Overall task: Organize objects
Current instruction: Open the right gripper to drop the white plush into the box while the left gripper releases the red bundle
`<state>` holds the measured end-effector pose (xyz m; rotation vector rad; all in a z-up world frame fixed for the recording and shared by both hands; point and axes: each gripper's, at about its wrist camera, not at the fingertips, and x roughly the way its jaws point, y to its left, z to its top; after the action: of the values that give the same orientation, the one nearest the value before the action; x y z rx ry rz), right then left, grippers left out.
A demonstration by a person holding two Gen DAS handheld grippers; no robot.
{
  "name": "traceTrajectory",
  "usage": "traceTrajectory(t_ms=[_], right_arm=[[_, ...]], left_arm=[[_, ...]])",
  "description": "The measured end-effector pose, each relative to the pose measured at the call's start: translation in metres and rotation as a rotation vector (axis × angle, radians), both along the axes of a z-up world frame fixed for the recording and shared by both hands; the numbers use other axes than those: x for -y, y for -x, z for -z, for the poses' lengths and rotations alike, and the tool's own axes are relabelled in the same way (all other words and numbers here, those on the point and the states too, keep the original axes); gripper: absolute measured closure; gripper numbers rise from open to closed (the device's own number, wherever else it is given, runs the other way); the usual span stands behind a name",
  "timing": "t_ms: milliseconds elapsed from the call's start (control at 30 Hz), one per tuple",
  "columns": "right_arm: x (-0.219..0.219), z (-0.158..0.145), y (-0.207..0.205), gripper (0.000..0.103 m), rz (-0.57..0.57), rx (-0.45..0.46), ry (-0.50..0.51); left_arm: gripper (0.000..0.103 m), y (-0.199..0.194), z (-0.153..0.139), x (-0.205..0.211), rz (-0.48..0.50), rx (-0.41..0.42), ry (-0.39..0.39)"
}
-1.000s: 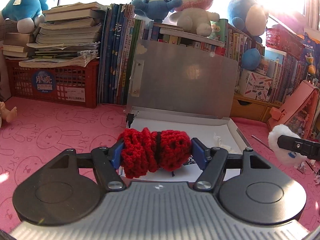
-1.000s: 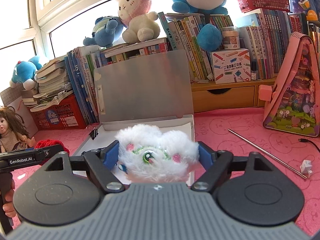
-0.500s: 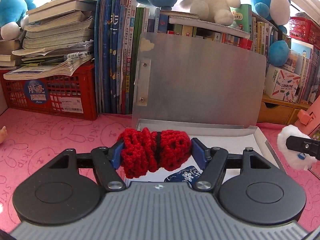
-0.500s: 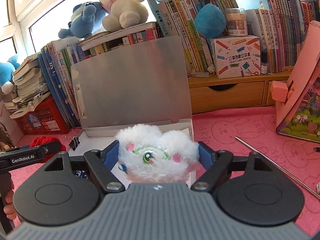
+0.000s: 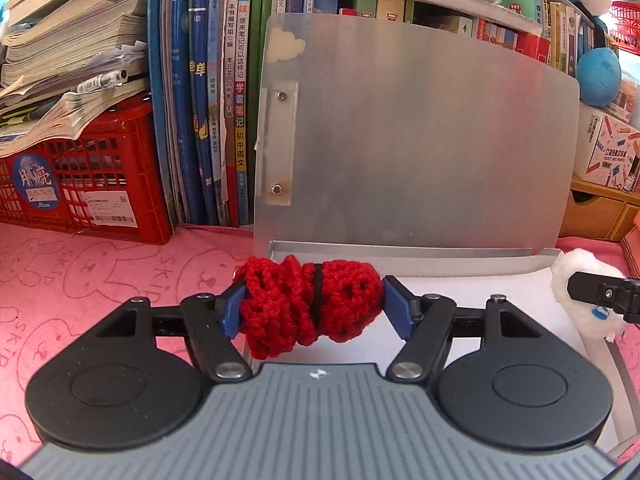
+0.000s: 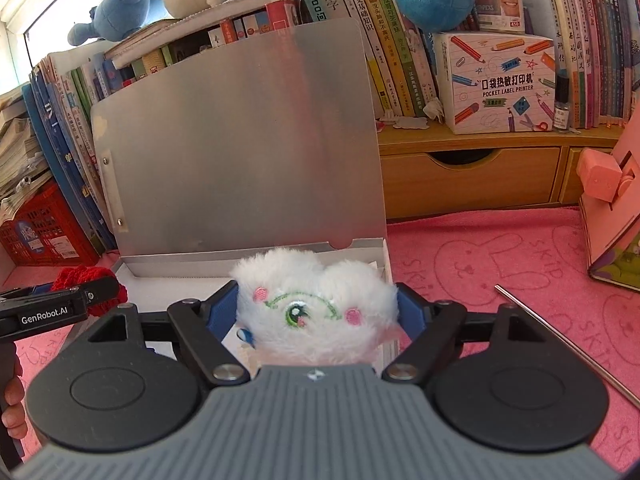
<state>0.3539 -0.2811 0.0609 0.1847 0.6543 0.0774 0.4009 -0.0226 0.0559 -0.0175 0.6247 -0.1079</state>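
Note:
My left gripper (image 5: pixel 314 306) is shut on a red crocheted bundle (image 5: pixel 308 304) with a black band round its middle, held over the left front part of an open white box (image 5: pixel 472 268). The box's grey lid (image 5: pixel 420 152) stands upright behind. My right gripper (image 6: pixel 318 312) is shut on a white fluffy plush toy (image 6: pixel 316 308) with an embroidered green eye, held over the box's right side (image 6: pixel 382 256). The plush shows at the right of the left wrist view (image 5: pixel 580 300). The red bundle shows at the left of the right wrist view (image 6: pixel 84 278).
A pink bunny-print cloth (image 6: pixel 500 264) covers the table. A red crate (image 5: pixel 88 184) under stacked books stands left. Upright books (image 5: pixel 208 92) stand behind the box. A wooden drawer unit (image 6: pixel 468 176), a pink case (image 6: pixel 612 208) and a metal rod (image 6: pixel 560 336) are to the right.
Both grippers have moved forward toward the open box, which now looks larger and closer. Each still holds its object.

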Motion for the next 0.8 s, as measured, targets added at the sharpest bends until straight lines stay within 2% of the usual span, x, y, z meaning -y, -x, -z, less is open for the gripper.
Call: traceTrajectory(t_ms=[267,333,400,433,500,800], right_arm=[[0.0,0.013,-0.017,0.022,0.003,-0.009,0.016],[-0.001,0.015,-0.018,0.02,-0.002,-0.005,0.022],[0.0,0.015,-0.016,0.019,0.003,0.0,0.018],[0.001,0.015,-0.015,0.016,0.005,0.004,0.011],[0.003,0.013,-0.013,0.015,0.01,0.011,-0.005],[0.003,-0.011,0.021,0.014,0.014,0.054,-0.03]], left_arm=[[0.03,-0.011,0.006,0.01,0.046,0.024,-0.048],[0.027,-0.01,0.007,0.01,0.055,0.042,-0.055],[0.02,-0.007,0.006,0.009,0.063,0.063,-0.052],[0.018,-0.006,0.004,0.009,0.067,0.066,-0.046],[0.015,-0.003,0.001,0.008,0.069,0.065,-0.031],[0.013,0.029,-0.021,0.005,0.073,0.093,-0.024]])
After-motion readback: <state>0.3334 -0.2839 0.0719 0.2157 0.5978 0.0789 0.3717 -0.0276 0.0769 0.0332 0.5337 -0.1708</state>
